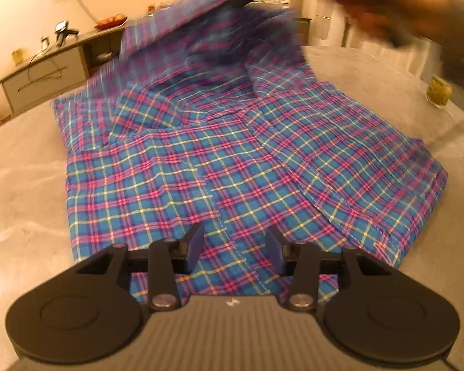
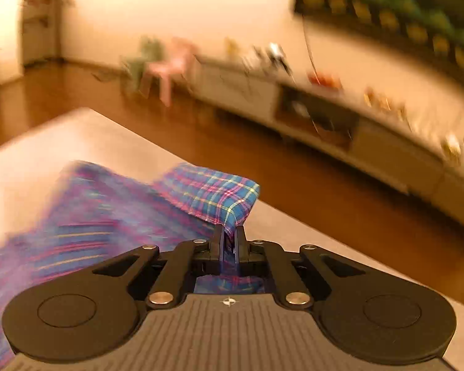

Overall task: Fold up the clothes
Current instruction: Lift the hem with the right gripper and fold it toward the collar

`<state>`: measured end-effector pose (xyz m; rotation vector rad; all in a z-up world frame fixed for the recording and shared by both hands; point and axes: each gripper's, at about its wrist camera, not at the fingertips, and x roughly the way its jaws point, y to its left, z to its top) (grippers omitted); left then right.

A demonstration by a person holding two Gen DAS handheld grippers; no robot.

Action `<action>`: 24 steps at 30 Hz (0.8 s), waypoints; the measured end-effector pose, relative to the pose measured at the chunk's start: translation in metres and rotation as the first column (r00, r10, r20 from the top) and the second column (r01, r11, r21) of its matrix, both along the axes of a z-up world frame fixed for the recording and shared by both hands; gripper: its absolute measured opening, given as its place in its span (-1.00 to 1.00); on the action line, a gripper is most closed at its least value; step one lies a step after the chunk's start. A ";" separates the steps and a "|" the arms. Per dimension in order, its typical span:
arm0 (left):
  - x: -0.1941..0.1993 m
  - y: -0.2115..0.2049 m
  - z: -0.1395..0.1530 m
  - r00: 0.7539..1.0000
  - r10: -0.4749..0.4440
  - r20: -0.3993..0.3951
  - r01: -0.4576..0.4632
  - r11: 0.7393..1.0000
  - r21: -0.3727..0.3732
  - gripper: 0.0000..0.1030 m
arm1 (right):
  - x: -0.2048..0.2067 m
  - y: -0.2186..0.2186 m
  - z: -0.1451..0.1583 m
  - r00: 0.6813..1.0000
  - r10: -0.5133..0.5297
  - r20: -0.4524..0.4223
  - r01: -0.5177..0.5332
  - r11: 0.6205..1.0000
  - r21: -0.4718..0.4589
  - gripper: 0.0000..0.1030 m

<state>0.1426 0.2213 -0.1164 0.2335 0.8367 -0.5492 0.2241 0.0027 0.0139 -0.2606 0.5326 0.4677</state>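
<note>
Blurred plaid shirt (image 1: pixel 219 167), far end lifted

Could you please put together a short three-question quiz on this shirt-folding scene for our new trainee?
1. True or false: the right gripper is shut on the plaid shirt.
2. The left gripper is: A) open above the shirt, B) clamped on a sleeve, C) out of view.
3. What surface does the shirt lie on?

Key: 1 true; 2 A; 3 the grey table.

Warm amber indoor light washing both views; motion blur smearing lifted shirt (image 1: pixel 207 27), hand (image 1: pixel 386 9), right-view room; fisheye edges bending.
</note>
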 end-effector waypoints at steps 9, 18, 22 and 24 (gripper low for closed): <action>0.023 0.069 0.008 0.924 0.274 -0.267 -0.346 0.896 -0.278 -0.27 | -0.224 -0.038 -0.052 0.997 0.024 -0.070 -0.034 0.989 -0.142 -0.90; 0.020 0.081 0.006 0.902 0.306 -0.304 -0.394 0.871 -0.293 -0.26 | -0.282 -0.010 -0.068 1.000 0.017 0.007 -0.015 0.967 -0.254 -0.07; 0.013 0.076 0.010 0.915 0.273 -0.297 -0.360 0.885 -0.296 -0.18 | -0.280 0.029 -0.080 0.988 0.133 0.081 -0.085 0.897 -0.434 0.19; 0.009 0.071 0.011 0.927 0.240 -0.290 -0.325 0.898 -0.295 -0.17 | -0.276 0.046 -0.091 0.981 0.173 0.084 -0.107 0.852 -0.512 0.14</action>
